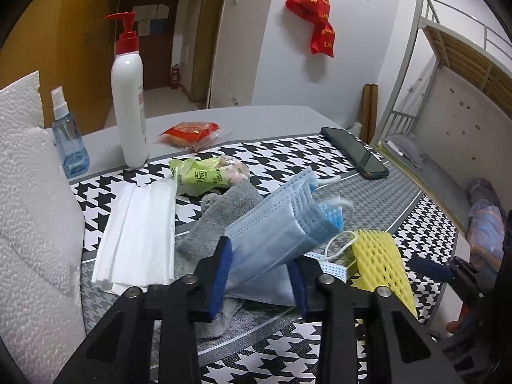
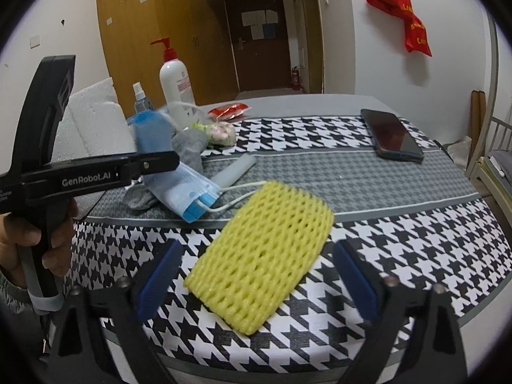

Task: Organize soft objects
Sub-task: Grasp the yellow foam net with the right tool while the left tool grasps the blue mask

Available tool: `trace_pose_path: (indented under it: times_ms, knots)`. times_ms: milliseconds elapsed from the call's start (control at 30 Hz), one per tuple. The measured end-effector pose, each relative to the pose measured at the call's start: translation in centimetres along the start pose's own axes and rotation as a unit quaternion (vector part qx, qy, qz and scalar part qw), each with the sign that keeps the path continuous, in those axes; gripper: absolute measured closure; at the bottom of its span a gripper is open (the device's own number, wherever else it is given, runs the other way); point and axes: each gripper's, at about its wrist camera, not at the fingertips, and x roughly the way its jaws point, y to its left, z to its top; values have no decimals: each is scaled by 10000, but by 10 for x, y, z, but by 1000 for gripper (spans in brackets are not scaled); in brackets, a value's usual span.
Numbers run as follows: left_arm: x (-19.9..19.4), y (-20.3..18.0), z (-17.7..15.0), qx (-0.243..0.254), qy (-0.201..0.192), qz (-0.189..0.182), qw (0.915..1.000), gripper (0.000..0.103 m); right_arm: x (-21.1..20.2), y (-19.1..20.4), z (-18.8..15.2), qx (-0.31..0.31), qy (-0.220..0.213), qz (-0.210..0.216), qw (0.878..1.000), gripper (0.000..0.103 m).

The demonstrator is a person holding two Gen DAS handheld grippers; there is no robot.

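On my bench (image 2: 368, 172), covered by a black-and-white houndstooth cloth (image 2: 400, 240):

- White pump bottle (image 1: 129, 108) with red pump head, upright near the far left corner.
- Small blue spray bottle (image 1: 68, 142), upright, just left of the pump bottle.
- Red snack packet (image 1: 190, 132), lying flat on the bare grey strip along the far edge.
- Black phone (image 2: 395, 136), lying flat, screen up, towards the far right corner.
- White foam block (image 1: 32, 192), standing along the left edge.

Off the bench: red bag (image 2: 400, 9) hanging on the wall; metal bunk bed (image 1: 454, 64) at right; brown door (image 2: 259, 38) down the hallway.
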Motion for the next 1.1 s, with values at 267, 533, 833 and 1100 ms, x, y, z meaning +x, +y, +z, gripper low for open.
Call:
trace_pose_path:
  times_ms: [267,533,833,1100]
  knots:
    - [6,-1,-3,53,150,-86,9998,72,6,2,-2,-36,198,-62,9998,41]
    - [10,0,-5,38,271,-101,9996,79,6,2,-3,-35,267,-102,9996,69]
    - [-10,-2,-3,77,-23,-332,9994,86,0,-1,-1,21,184,-187,9997,84]
    - [-30,-9,1,152,-297,-481,9983,87,-22,-4,8,85,-124,-375,9992,86]
